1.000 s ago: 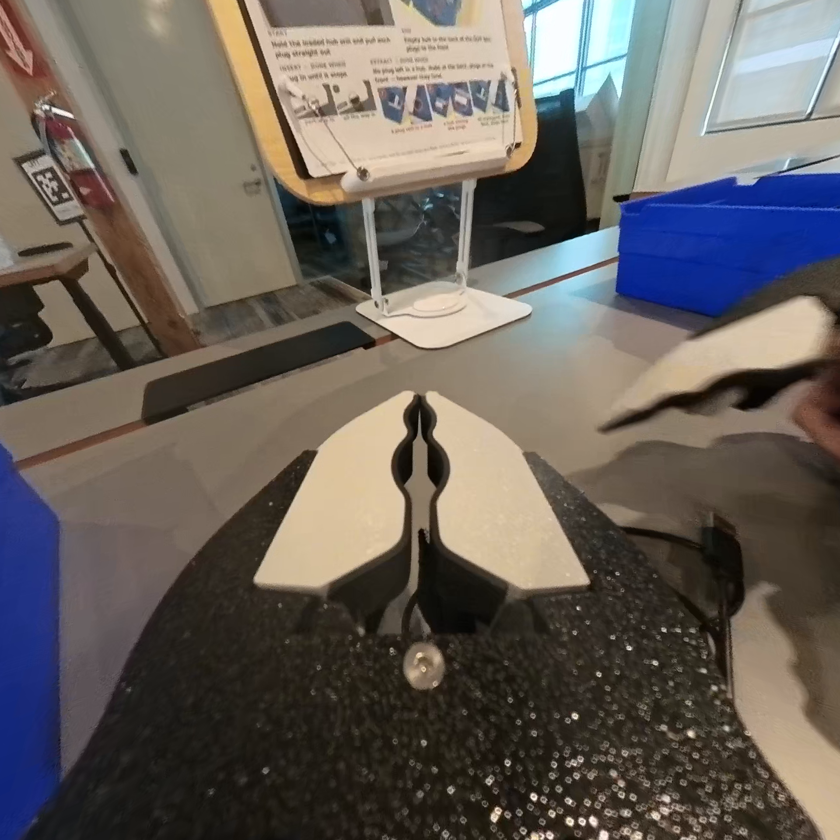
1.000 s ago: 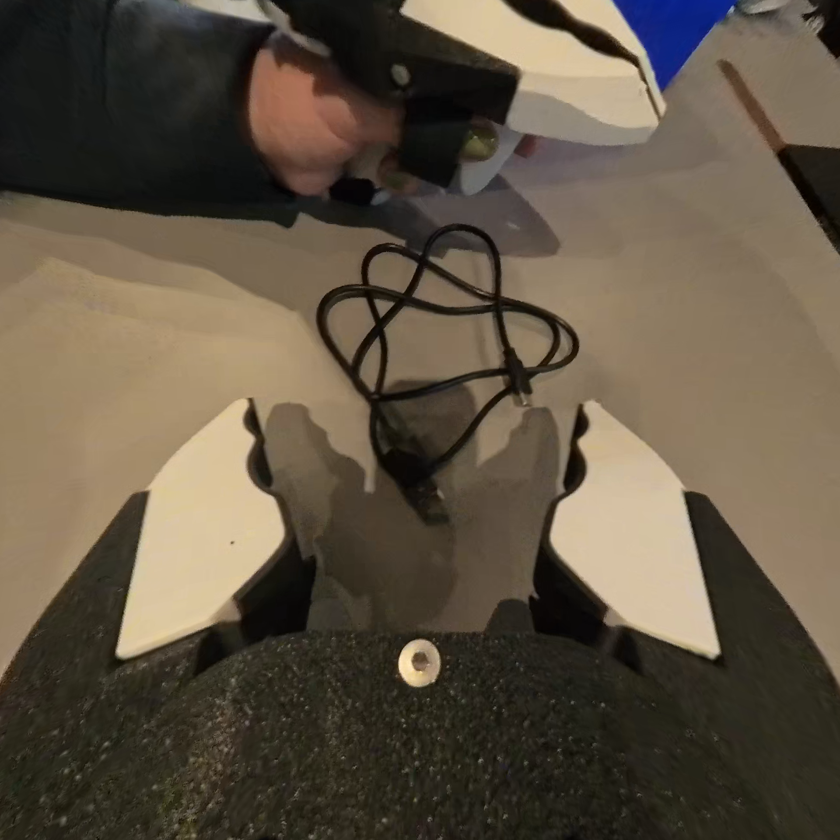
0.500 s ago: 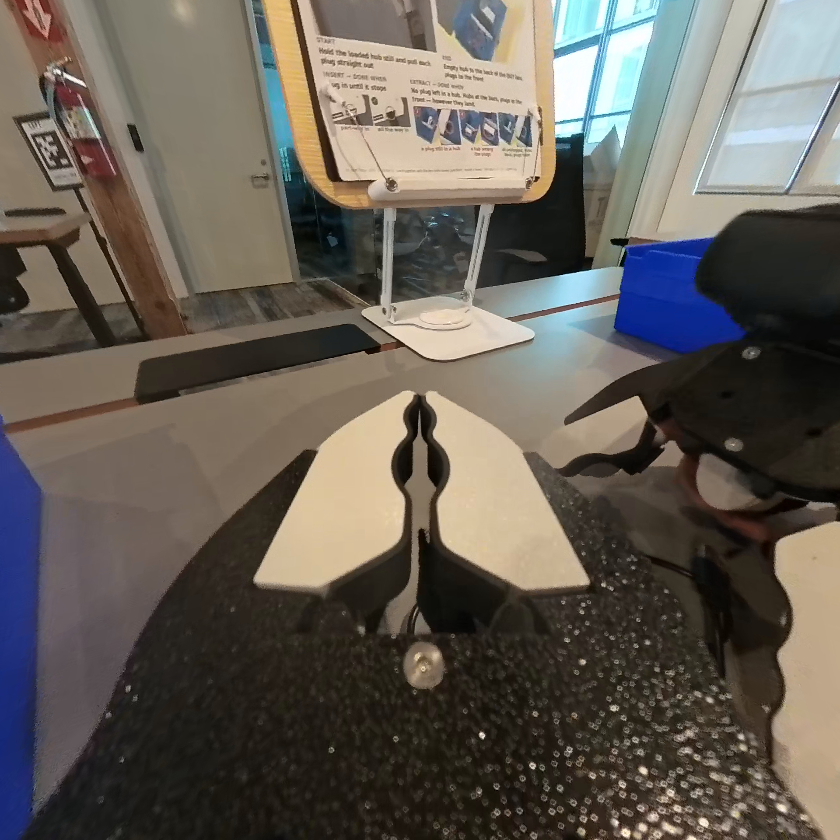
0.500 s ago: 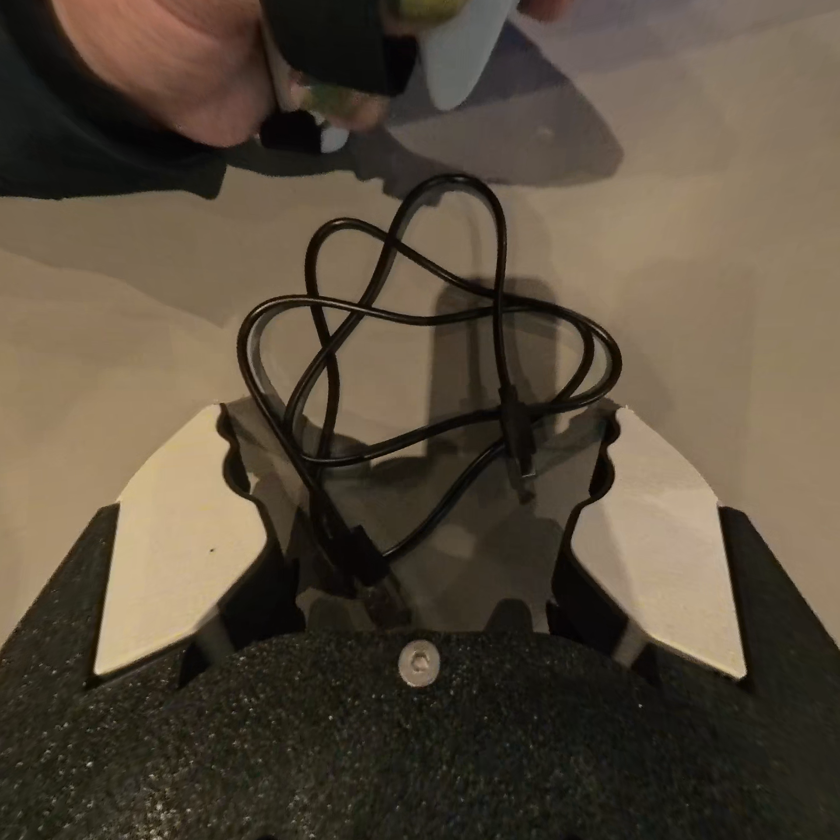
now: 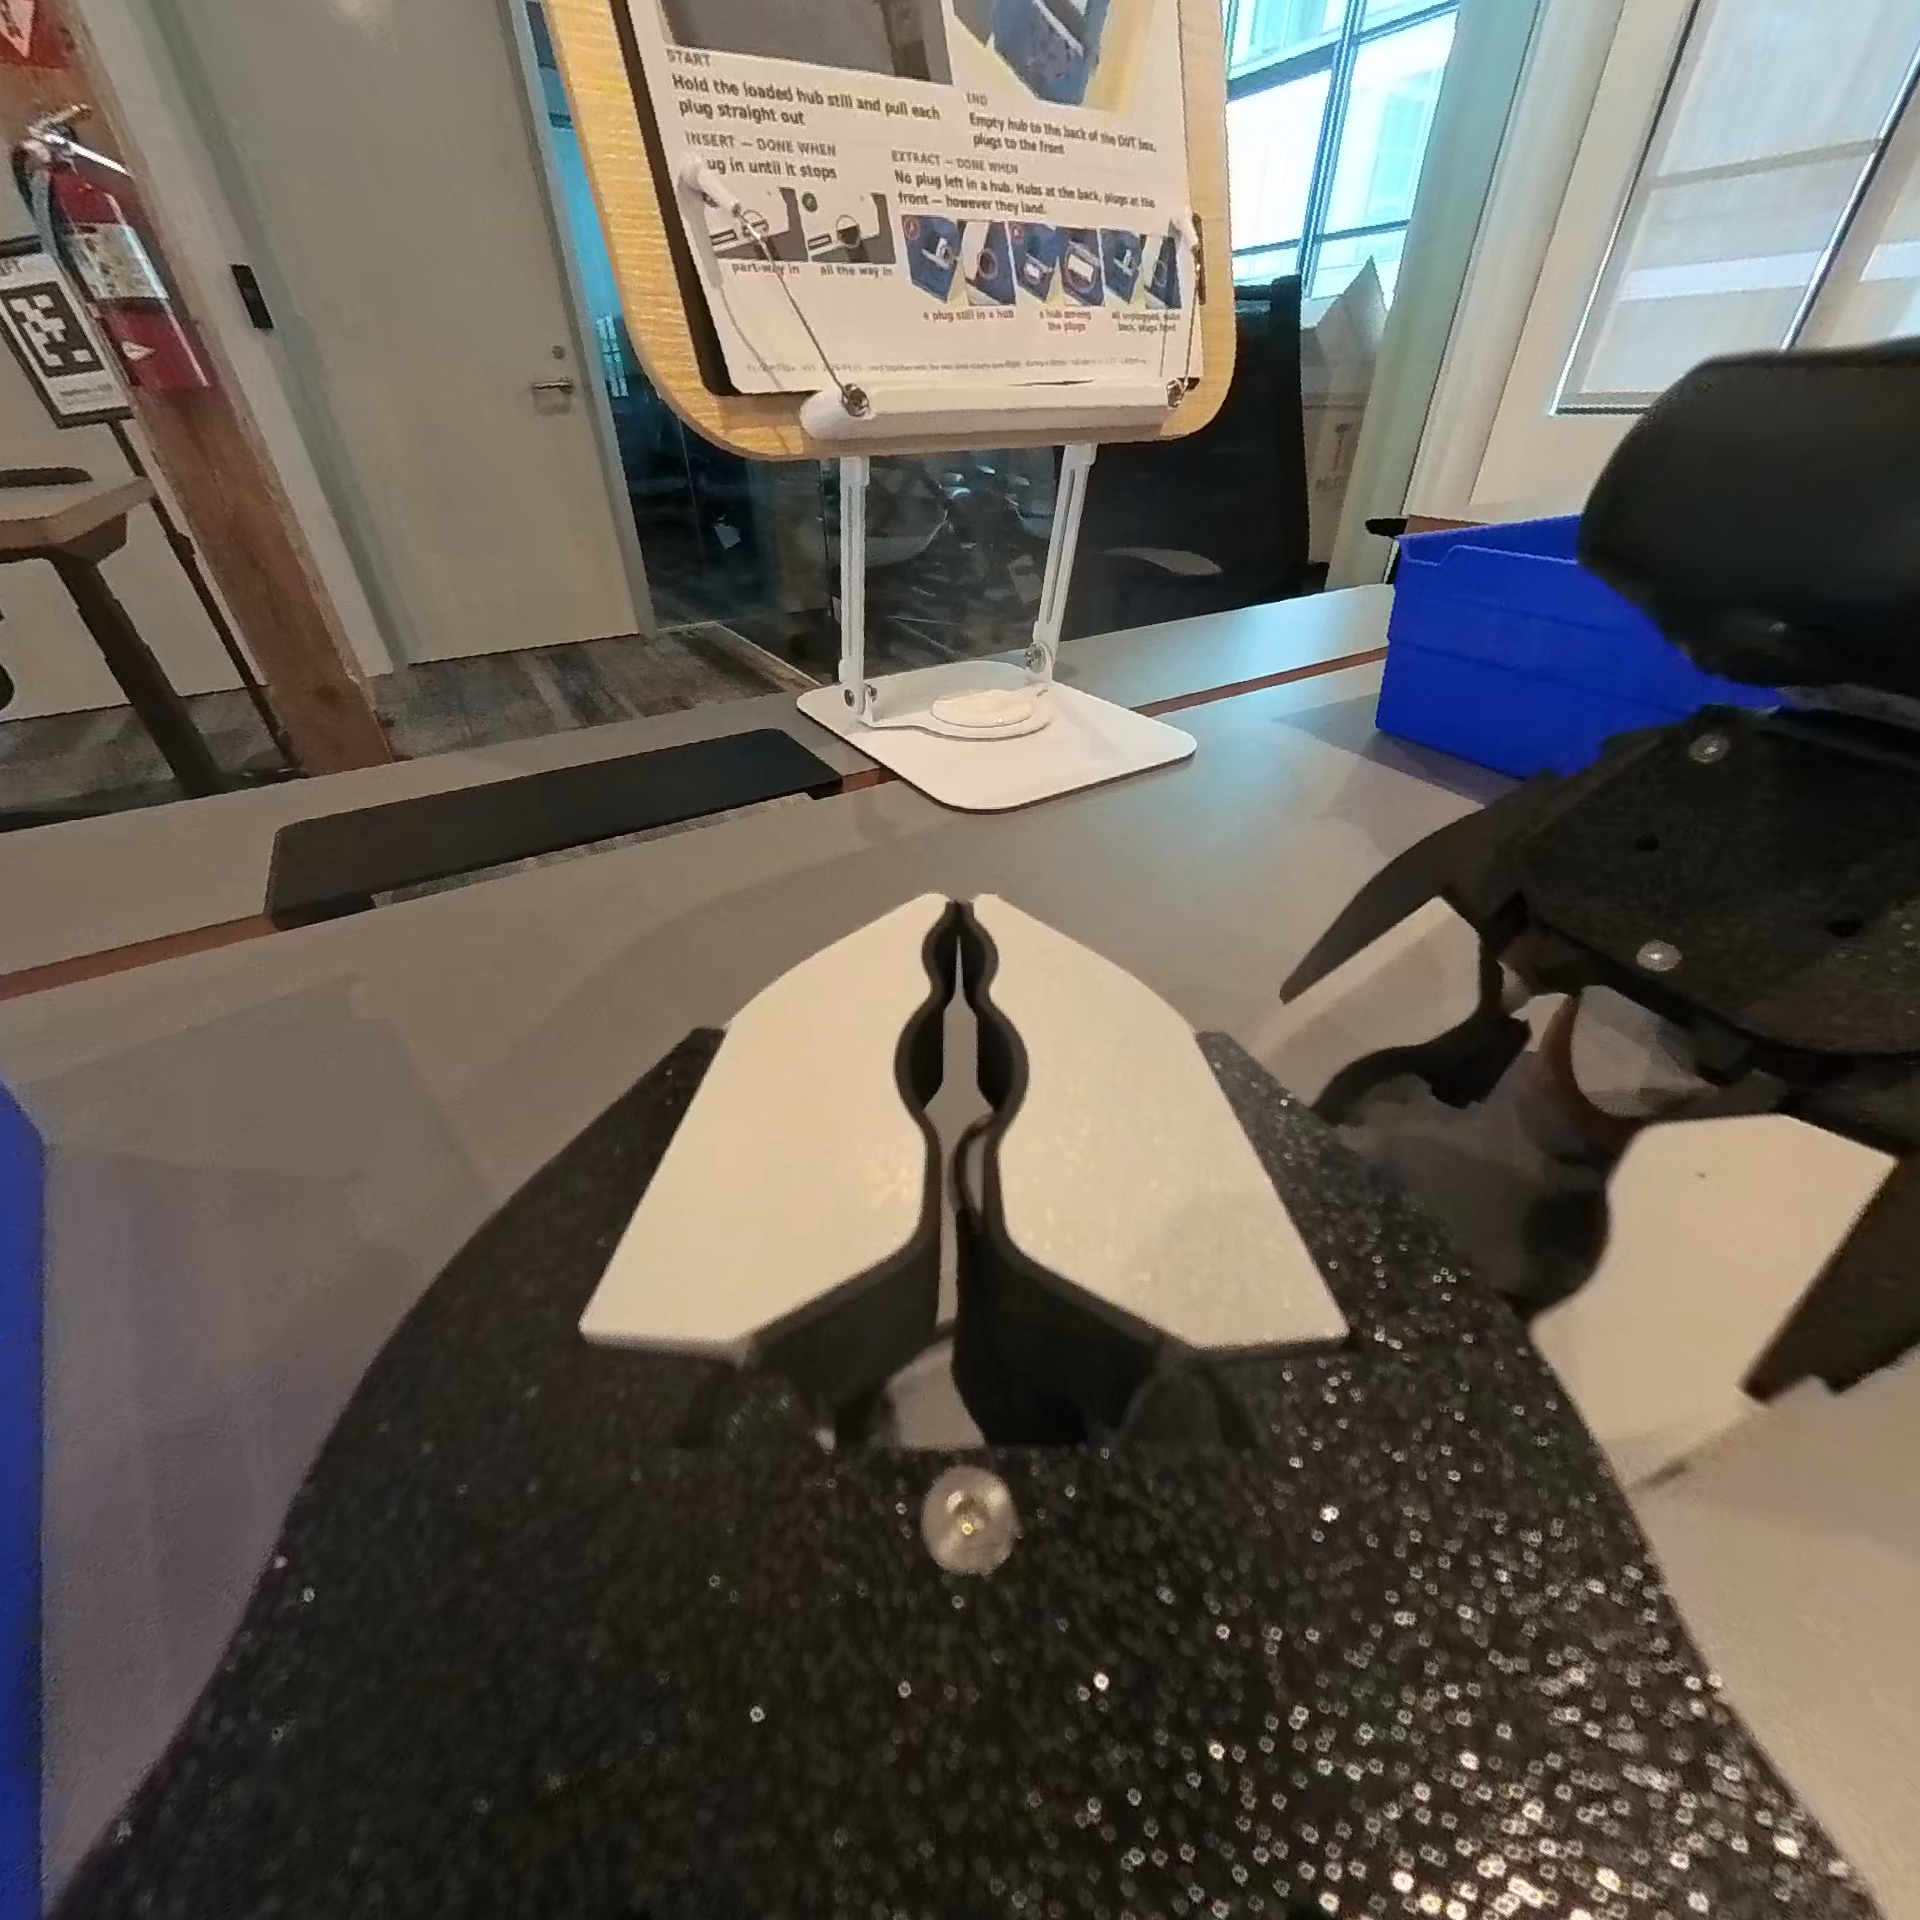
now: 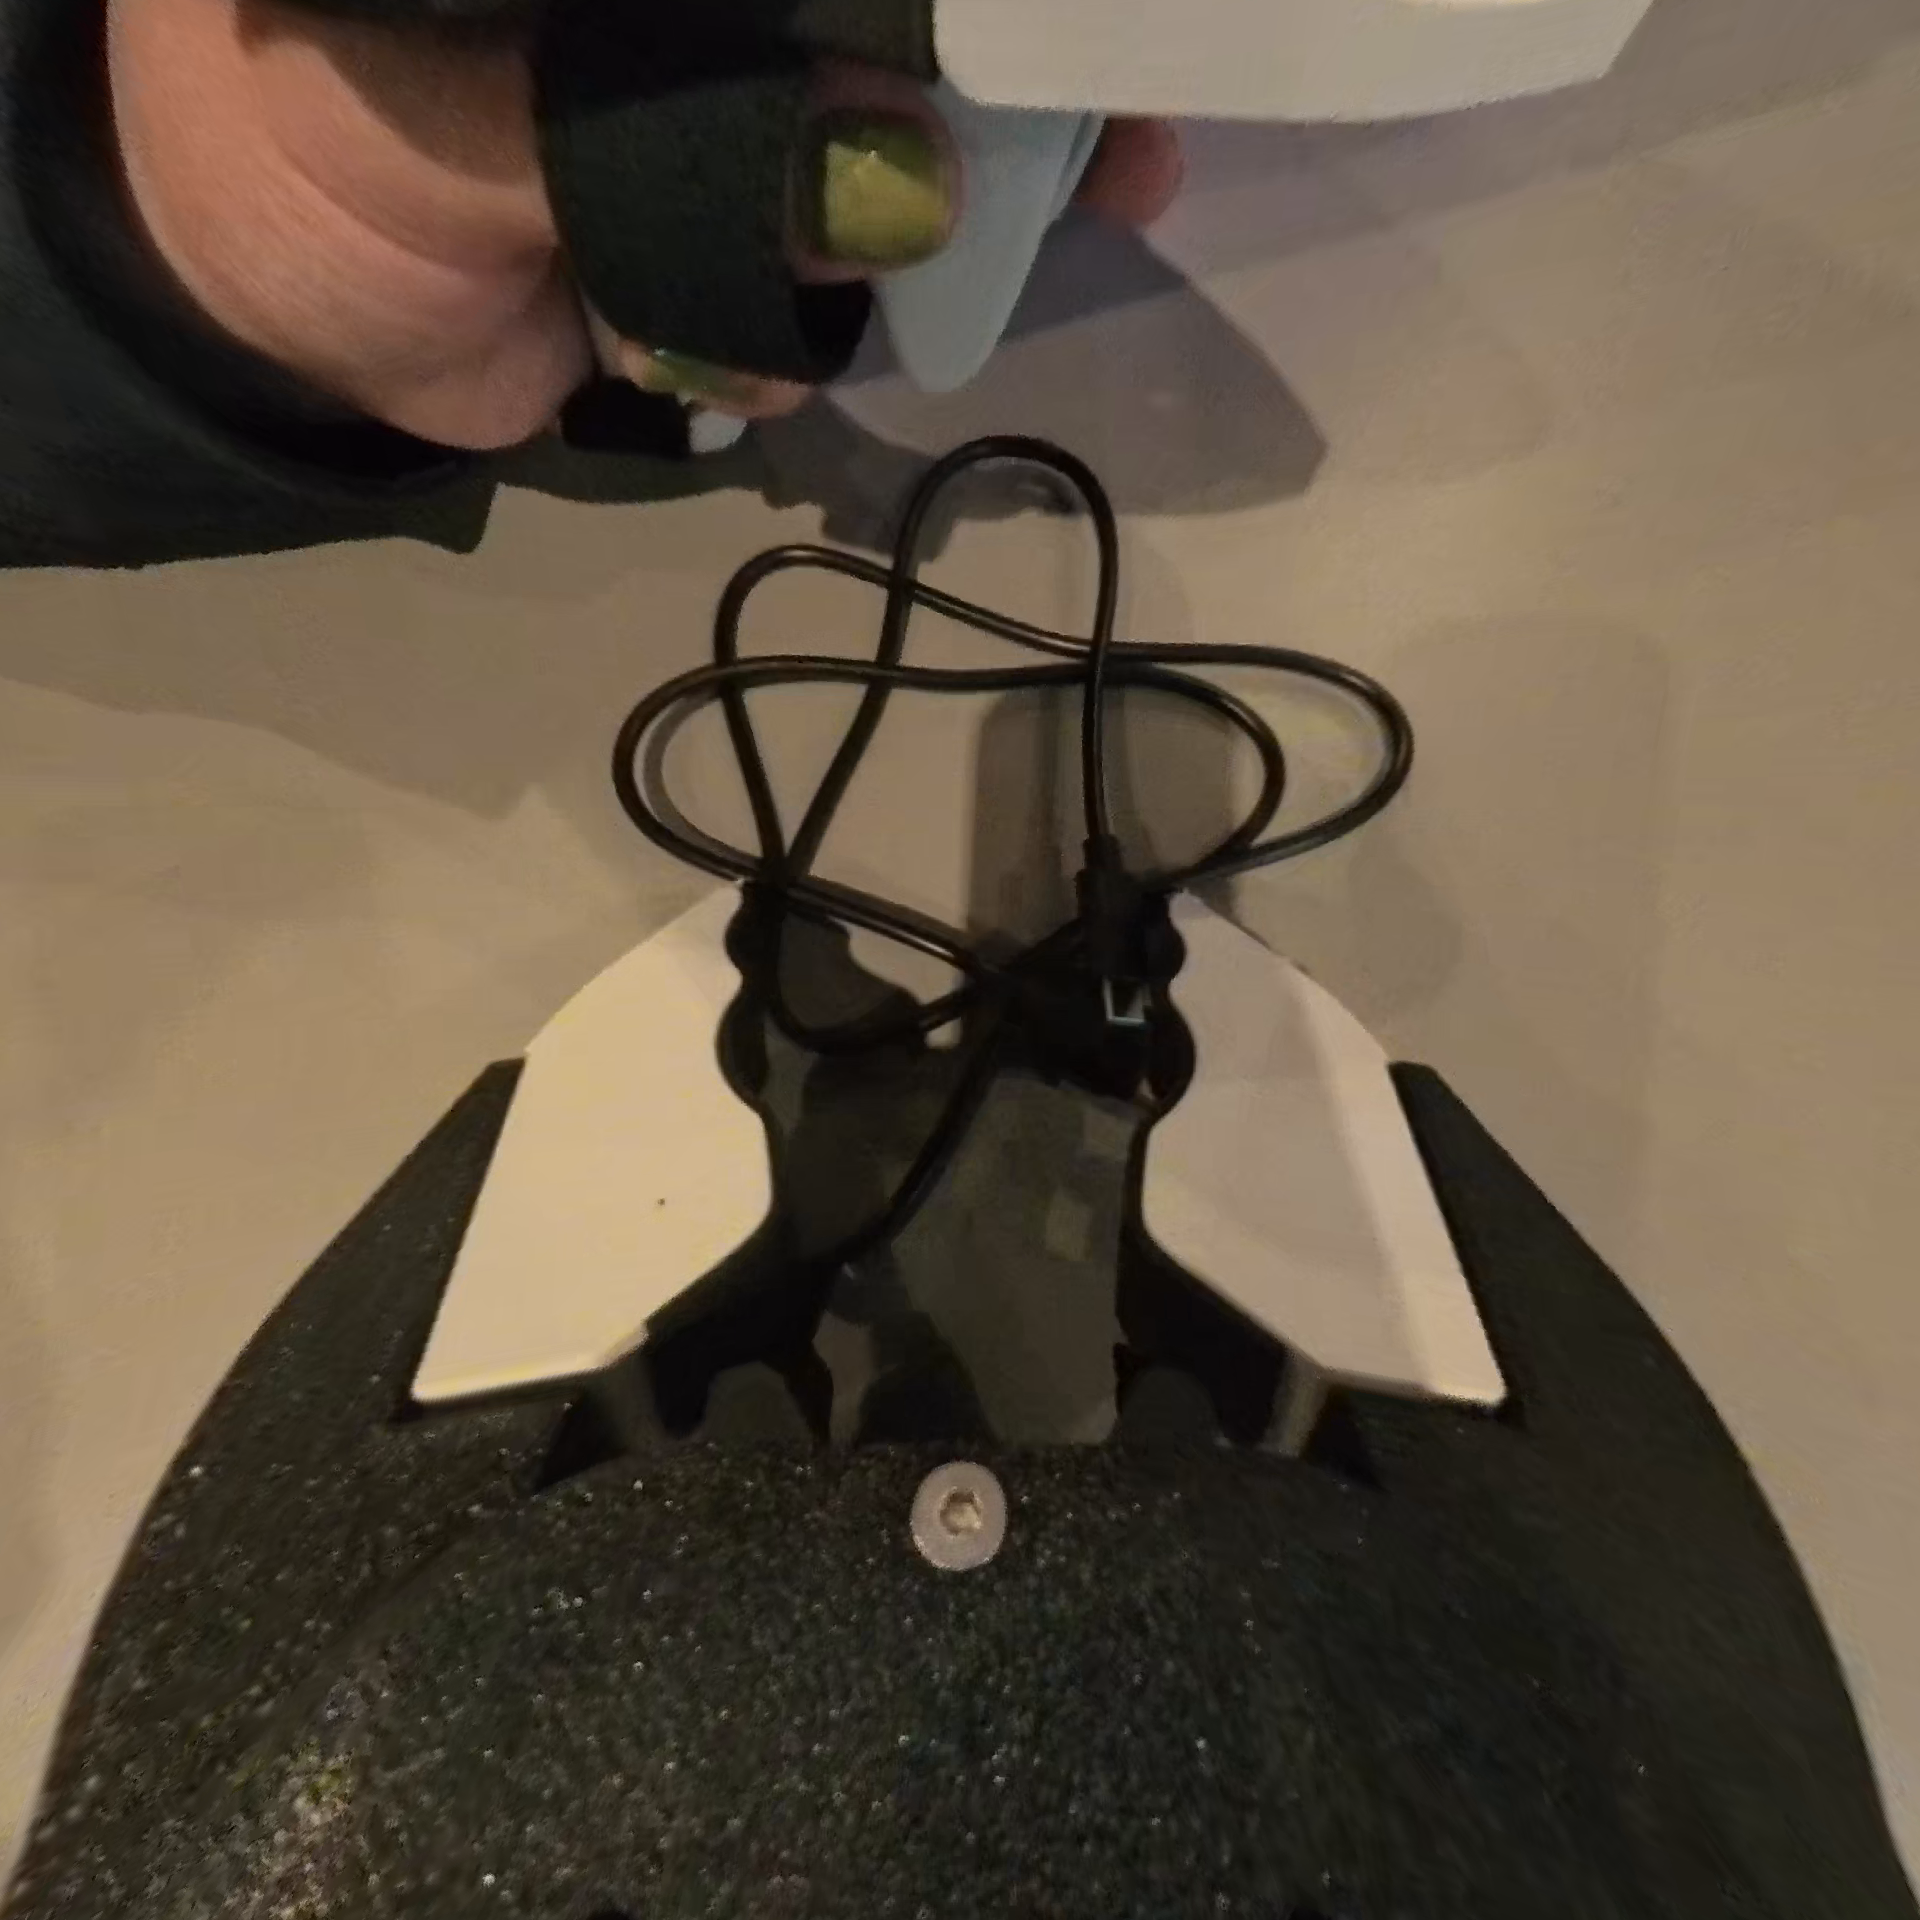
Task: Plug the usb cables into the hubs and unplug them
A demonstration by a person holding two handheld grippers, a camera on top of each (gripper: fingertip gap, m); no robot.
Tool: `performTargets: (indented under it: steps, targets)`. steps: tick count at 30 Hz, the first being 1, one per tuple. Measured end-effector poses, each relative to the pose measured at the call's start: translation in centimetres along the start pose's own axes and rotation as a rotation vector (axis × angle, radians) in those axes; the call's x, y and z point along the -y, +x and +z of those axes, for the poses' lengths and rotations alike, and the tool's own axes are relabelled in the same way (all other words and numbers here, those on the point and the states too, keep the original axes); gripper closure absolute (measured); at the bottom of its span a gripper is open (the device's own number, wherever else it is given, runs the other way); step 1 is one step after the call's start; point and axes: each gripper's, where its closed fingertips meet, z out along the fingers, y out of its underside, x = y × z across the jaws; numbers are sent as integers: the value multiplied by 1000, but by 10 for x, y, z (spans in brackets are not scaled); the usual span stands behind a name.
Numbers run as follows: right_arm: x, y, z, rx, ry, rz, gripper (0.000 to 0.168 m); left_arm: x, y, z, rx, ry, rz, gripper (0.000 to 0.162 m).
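Note:
A black USB cable (image 6: 997,675) lies in loose loops on the grey table (image 6: 1610,499). My right gripper (image 6: 958,920) is open and low over it. Its jaws stand on either side of the cable's near loops. A small black plug (image 6: 1120,997) lies just inside the right finger. My left gripper (image 5: 961,914) is shut, held above the table; I see nothing held at its tips. The right gripper also shows at the right of the left wrist view (image 5: 1522,1190). No hub is in view.
A hand (image 6: 343,239) holding the left gripper hangs just beyond the cable. A white stand with an instruction sheet (image 5: 997,727) is at the back. A blue bin (image 5: 1507,644) sits at the back right, a black pad (image 5: 540,810) at the back left.
My right gripper has come down over the cable and its jaws have narrowed around the loops and plug. The left gripper has stayed shut and moved nearer the right one.

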Motion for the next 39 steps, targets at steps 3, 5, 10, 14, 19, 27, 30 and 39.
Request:
performTargets:
  steps: [3, 5, 10, 14, 19, 27, 30, 39]
  targets:
    - [1, 0, 0, -5, 6, 7, 107, 0, 1, 0, -4, -2, -1, 162]
    - [2, -1, 0, -6, 11, 7, 114, -1, 1, 0, -8, -5, -3, 162]
    - [3, -7, 0, 5, 14, -10, 132, -1, 2, 0, -13, -8, -1, 162]
    - [3, -12, 0, -8, 3, -59, 153, -1, 2, 0, -11, -5, 1, 162]
    - [5, -12, -7, -20, -8, -87, 159, 4, -2, -2, 16, 26, 5, 162]
    - [39, 33, -124, -226, 181, -43, 162, 16, -10, -9, 48, 100, -31, 162]
    - [52, 42, -195, -395, 271, -65, 162, 11, -8, -6, 35, 79, -33, 162]
    - [18, 20, -407, -1085, 360, -44, 162, 8, -3, -4, 16, 66, -12, 162]
